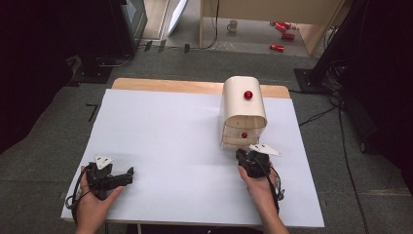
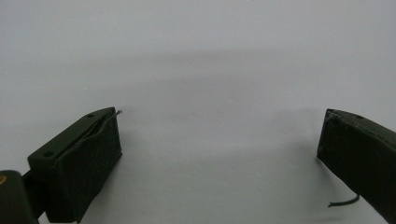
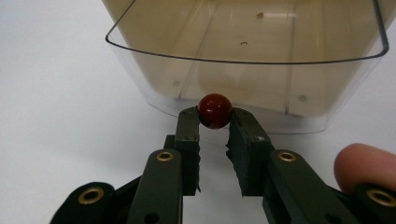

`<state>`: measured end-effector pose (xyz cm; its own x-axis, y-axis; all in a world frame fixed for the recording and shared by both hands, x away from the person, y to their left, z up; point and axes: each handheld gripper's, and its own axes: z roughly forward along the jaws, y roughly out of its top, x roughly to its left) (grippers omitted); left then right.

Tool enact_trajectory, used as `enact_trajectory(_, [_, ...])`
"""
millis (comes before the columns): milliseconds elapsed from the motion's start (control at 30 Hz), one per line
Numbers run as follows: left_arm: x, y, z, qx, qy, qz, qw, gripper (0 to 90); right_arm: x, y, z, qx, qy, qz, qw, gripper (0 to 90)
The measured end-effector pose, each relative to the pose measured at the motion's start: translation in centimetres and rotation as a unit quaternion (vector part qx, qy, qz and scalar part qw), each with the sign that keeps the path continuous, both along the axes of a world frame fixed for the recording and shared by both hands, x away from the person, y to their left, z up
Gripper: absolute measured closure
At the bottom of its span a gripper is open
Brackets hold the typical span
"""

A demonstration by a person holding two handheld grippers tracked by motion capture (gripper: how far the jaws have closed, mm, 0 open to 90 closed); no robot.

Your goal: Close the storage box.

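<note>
The right gripper [image 3: 214, 122] was clamped on the drawer's red knob [image 3: 215, 110], the clear drawer [image 3: 243, 74] lying straight ahead of it (partly drawn out). The left gripper [image 2: 219, 154] rested apart and empty, farther off.

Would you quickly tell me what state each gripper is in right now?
Left gripper: open, nothing between its jaws, over the white table.
Right gripper: shut on the red knob of the clear drawer.
</note>
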<state>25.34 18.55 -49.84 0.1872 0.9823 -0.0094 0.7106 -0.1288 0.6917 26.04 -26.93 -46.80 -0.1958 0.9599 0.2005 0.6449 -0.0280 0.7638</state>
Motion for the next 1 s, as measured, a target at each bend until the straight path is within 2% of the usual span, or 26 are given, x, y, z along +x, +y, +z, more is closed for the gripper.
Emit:
enact_trajectory(400, [0.0,0.0,0.0,0.001,0.000,0.000,1.0000,0.0,1.0,0.0,-0.1,0.003,-0.003,-0.005,1.0000,75.3])
enact_trajectory(633, [0.0,0.0,0.0,0.001,0.000,0.000,1.0000,0.0,1.0,-0.1,-0.3,0.010,-0.007,-0.007,0.9999,74.2])
enact_trajectory(733, [0.0,0.0,0.0,0.000,0.000,0.000,1.0000,0.0,0.7,-0.2,-0.6,0.014,-0.011,0.001,0.9998,52.9])
enact_trajectory(767, [0.0,0.0,0.0,0.000,0.000,0.000,1.0000,0.0,0.7,-0.2,-0.6,0.014,-0.011,0.001,0.9998,52.9])
enact_trajectory(800, [0.0,0.0,0.0,0.001,0.000,0.000,1.0000,0.0,0.6,-0.2,-0.8,0.006,-0.010,0.011,0.9999,36.1])
enact_trajectory(833, [0.0,0.0,0.0,0.001,0.000,0.000,1.0000,0.0,0.6,-0.2,-0.8,0.006,-0.010,0.011,0.9999,36.1])
enact_trajectory(867, [0.0,0.0,0.0,0.000,0.000,0.000,1.0000,0.0,0.4,-0.5,-0.9,0.004,-0.006,0.019,0.9998,19.0])
enact_trajectory(900, [0.0,0.0,0.0,0.000,0.000,0.000,1.0000,0.0,0.4,-0.5,-0.9,0.004,-0.006,0.019,0.9998,19.0])
enact_trajectory(933, [0.0,0.0,0.0,0.001,0.000,0.000,1.0000,0.0,0.2,-1.0,-0.9,0.004,-0.002,0.017,0.9998,9.3])
enact_trajectory(967, [0.0,0.0,0.0,0.001,0.000,0.000,1.0000,0.0,0.2,-1.0,-0.9,0.004,-0.002,0.017,0.9998,9.3])
enact_trajectory(1000, [0.0,0.0,0.0,0.000,0.000,0.000,1.0000,0.0,-0.2,-1.5,-1.0,-0.006,0.001,0.016,0.9999,3.0])
